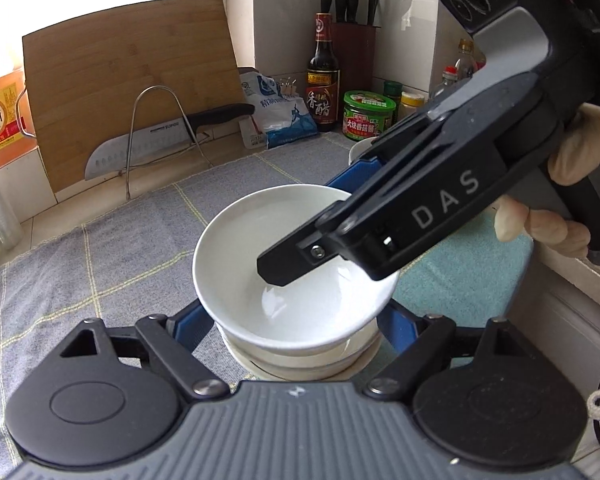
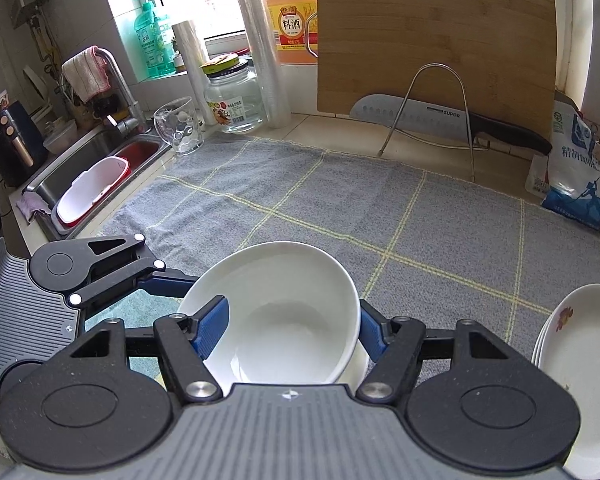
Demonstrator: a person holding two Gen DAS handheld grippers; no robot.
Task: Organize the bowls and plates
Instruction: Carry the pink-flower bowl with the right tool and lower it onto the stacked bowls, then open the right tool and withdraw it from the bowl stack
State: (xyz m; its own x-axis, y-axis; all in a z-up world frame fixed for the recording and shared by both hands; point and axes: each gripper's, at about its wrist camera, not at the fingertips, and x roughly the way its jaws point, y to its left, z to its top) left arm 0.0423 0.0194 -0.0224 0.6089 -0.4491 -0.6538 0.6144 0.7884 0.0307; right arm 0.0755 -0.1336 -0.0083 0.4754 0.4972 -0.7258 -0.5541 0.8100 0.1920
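Note:
A white bowl (image 1: pixel 236 248) (image 2: pixel 284 280) sits tilted on top of a stack of white bowls (image 1: pixel 300 360) (image 2: pixel 357 364). My right gripper (image 1: pixel 300 228) (image 2: pixel 290 312) is shut on that top bowl, with one finger inside it and the other outside its wall. My left gripper (image 1: pixel 296 320) hugs the stack below, its blue fingers (image 1: pixel 396 326) against both sides. The top bowl's rim hides the fingertips. A small pile of flowered plates (image 2: pixel 576 340) lies at the right edge of the right wrist view.
A grey checked cloth (image 2: pixel 340 208) covers the counter, and a teal cloth (image 1: pixel 460 280) lies under the stack. At the back stand a cutting board (image 2: pixel 432 40), a knife (image 2: pixel 420 116) in a wire rack, bottles and jars (image 1: pixel 368 114). The sink (image 2: pixel 100 168) is at the left.

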